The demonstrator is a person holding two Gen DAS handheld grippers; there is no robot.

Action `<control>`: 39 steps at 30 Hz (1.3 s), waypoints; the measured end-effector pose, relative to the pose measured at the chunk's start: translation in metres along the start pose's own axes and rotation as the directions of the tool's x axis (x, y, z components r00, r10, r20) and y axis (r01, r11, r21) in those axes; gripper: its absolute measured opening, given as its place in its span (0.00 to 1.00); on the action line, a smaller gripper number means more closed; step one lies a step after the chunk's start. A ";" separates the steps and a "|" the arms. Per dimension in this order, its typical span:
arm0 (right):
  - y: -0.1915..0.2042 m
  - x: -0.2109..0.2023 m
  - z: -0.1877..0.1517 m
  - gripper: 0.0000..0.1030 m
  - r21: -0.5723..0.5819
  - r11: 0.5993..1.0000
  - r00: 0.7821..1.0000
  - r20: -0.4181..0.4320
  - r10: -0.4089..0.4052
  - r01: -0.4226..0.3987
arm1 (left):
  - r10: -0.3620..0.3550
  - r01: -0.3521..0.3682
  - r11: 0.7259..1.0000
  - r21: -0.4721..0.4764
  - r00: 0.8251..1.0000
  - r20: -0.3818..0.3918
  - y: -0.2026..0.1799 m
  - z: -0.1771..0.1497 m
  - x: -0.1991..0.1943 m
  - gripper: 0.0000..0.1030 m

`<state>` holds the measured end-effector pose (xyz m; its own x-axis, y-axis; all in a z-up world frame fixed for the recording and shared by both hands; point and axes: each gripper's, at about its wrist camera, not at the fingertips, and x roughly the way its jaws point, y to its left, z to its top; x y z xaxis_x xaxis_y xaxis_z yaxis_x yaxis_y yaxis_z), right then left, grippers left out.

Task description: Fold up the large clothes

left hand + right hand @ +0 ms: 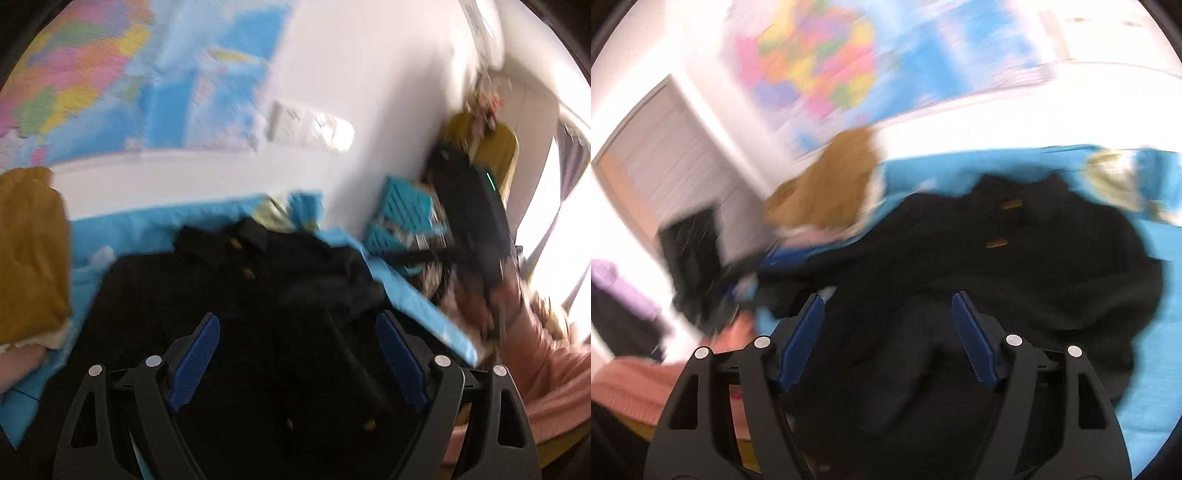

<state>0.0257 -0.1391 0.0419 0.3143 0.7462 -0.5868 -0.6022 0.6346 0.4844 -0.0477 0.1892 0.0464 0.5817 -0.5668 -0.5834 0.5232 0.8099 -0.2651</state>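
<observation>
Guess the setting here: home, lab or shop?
Probably a room in a home, maybe a bedroom. A black coat lies on a blue sheet, a colourful map hangs on the white wall, and other clothes, like a mustard garment, lie beside it.

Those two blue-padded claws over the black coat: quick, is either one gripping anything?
Left gripper: open, holding nothing, above the black buttoned coat.
Right gripper: open, holding nothing, above the same coat.

Coat (229,302) flat on sheet (147,225); folded garment (29,254) left of it; map (110,74) on wall behind.
</observation>
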 end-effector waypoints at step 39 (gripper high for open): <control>-0.145 -0.014 -0.002 0.64 0.077 0.885 0.887 0.016 -0.462 0.459 | 0.253 -0.275 0.961 -0.034 0.920 -0.301 0.124 0.001 0.064 0.89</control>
<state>0.1070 -0.2419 -0.0212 0.5689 0.3721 -0.7334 -0.3320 0.9198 0.2091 0.0545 0.2535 -0.0231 0.4799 -0.2712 -0.8344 0.3214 0.9393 -0.1205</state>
